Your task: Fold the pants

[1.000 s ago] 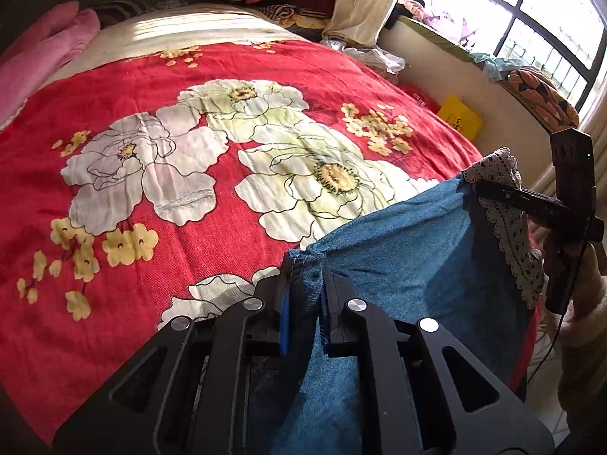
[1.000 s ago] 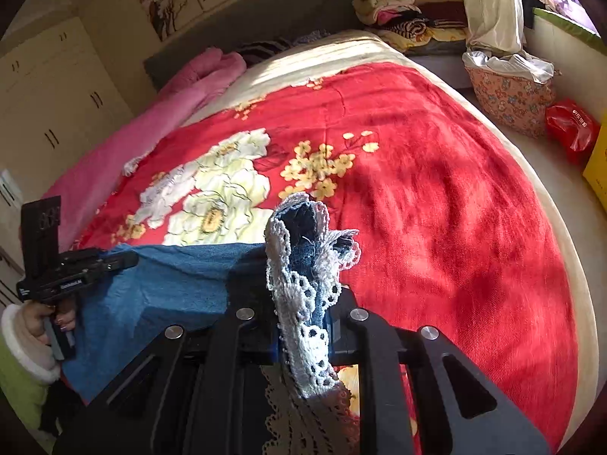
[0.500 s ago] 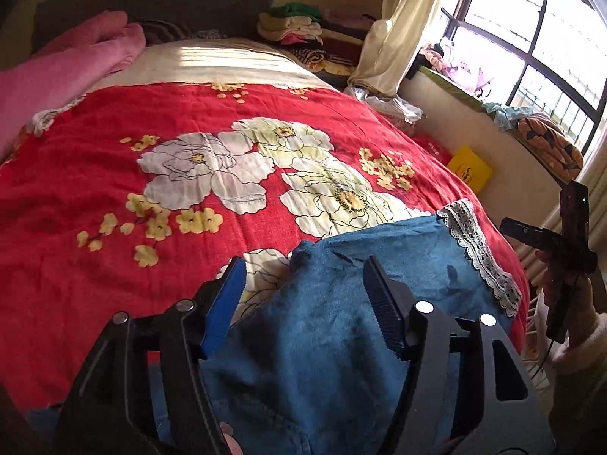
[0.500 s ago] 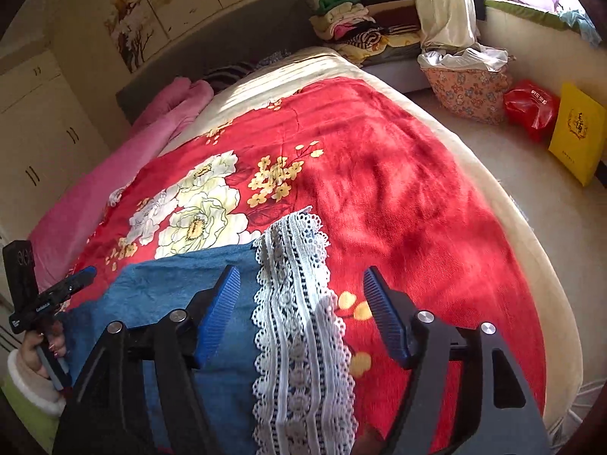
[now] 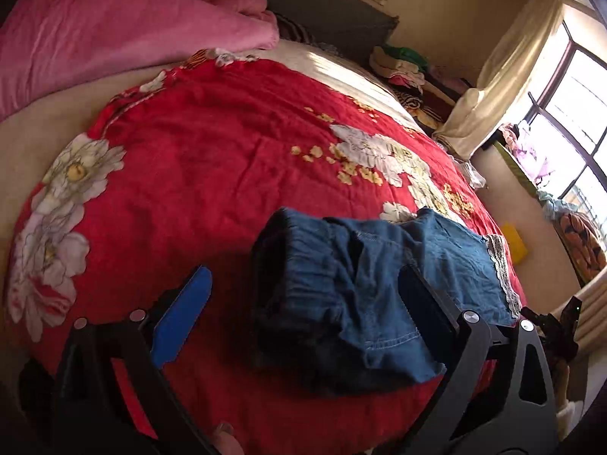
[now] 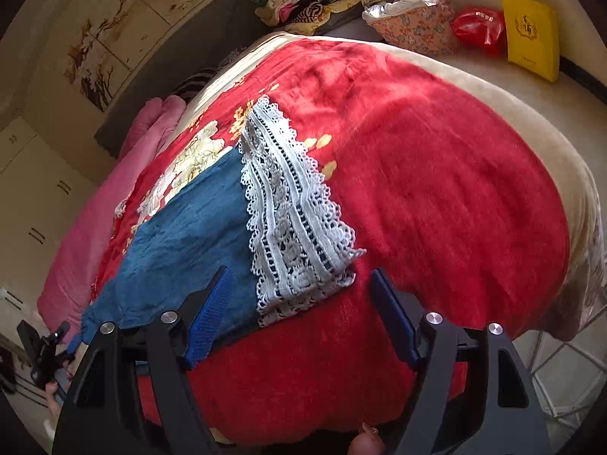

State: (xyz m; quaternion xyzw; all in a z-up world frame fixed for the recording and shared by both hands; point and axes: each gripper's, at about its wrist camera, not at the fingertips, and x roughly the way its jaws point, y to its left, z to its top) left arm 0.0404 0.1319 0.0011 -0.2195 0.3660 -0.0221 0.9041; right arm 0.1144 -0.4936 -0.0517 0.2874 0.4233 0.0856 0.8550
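Where shadow falls, pants [image 5: 364, 288] waistband detail indistinct.

Blue lace-hemmed pants [image 5: 364, 288] lie flat, waistband rumpled.

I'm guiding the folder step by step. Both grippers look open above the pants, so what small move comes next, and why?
Probably lower the left gripper onto the rumpled waistband and grip it: the pants lie flat on the red blanket, nothing is held, lace hem at the other end.

Bare red blanket [image 5: 212, 174] lay open left of the pants [image 5: 364, 288] and right of their lace hem [image 6: 292, 220]; a pink quilt [image 5: 114, 38] blocked the far side.
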